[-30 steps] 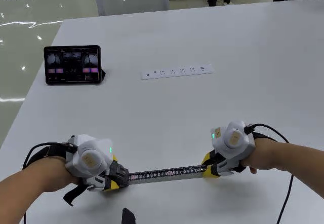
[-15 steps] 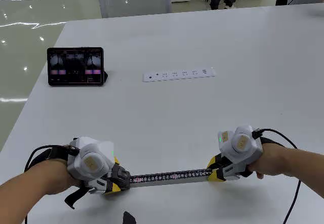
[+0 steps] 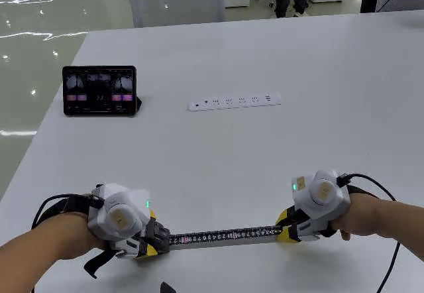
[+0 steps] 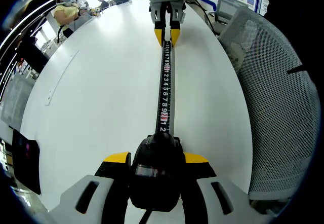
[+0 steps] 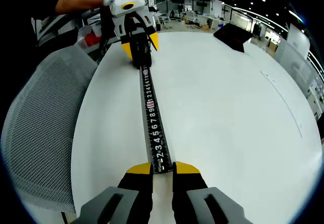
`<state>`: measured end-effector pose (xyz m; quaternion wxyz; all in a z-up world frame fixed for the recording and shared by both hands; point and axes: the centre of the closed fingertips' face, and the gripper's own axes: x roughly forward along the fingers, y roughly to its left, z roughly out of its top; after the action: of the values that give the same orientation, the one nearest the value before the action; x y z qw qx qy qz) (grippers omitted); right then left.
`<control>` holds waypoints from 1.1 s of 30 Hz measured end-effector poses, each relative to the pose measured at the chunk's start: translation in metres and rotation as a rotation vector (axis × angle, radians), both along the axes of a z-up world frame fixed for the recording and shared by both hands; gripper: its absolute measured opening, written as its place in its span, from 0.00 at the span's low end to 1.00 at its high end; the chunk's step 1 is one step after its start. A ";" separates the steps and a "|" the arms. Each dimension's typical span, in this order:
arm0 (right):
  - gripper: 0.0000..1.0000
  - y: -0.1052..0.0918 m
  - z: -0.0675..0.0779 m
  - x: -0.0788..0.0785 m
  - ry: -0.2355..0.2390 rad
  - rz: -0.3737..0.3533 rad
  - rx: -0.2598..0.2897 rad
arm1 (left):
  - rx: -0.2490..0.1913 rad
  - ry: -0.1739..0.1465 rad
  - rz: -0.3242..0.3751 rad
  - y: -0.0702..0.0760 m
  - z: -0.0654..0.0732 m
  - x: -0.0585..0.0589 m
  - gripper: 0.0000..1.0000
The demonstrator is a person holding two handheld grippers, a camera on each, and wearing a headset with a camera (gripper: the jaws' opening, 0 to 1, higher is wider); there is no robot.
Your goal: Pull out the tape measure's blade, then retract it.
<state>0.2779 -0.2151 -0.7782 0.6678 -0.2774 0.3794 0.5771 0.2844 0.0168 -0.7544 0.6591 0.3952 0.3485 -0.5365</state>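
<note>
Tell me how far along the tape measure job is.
Done: the black numbered blade is pulled out and stretched over the white table between the two grippers. In hand: the left gripper is shut on the black tape measure case, and the right gripper pinches the blade's tip in its fingers. Left: retracting the blade into the case, since it is fully out now.

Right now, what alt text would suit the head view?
The left gripper holds a tape measure's case and the right gripper pinches the end of its pulled-out blade on a white table. A tablet and power strip lie beyond.
</note>
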 end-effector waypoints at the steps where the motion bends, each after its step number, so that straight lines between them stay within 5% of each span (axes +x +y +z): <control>1: 0.10 -0.001 0.000 0.000 0.001 -0.002 0.000 | 0.000 0.000 0.000 0.000 0.000 0.000 0.34; 29: 0.11 -0.004 0.001 0.001 0.005 -0.043 -0.005 | -0.003 -0.005 0.017 -0.001 0.000 0.002 0.34; 33: 0.12 -0.004 0.000 -0.001 -0.038 0.008 -0.032 | 0.012 0.004 0.008 0.000 0.000 0.001 0.34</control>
<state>0.2769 -0.2187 -0.7780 0.6680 -0.3006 0.3748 0.5683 0.2858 0.0166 -0.7547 0.6581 0.3969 0.3545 -0.5326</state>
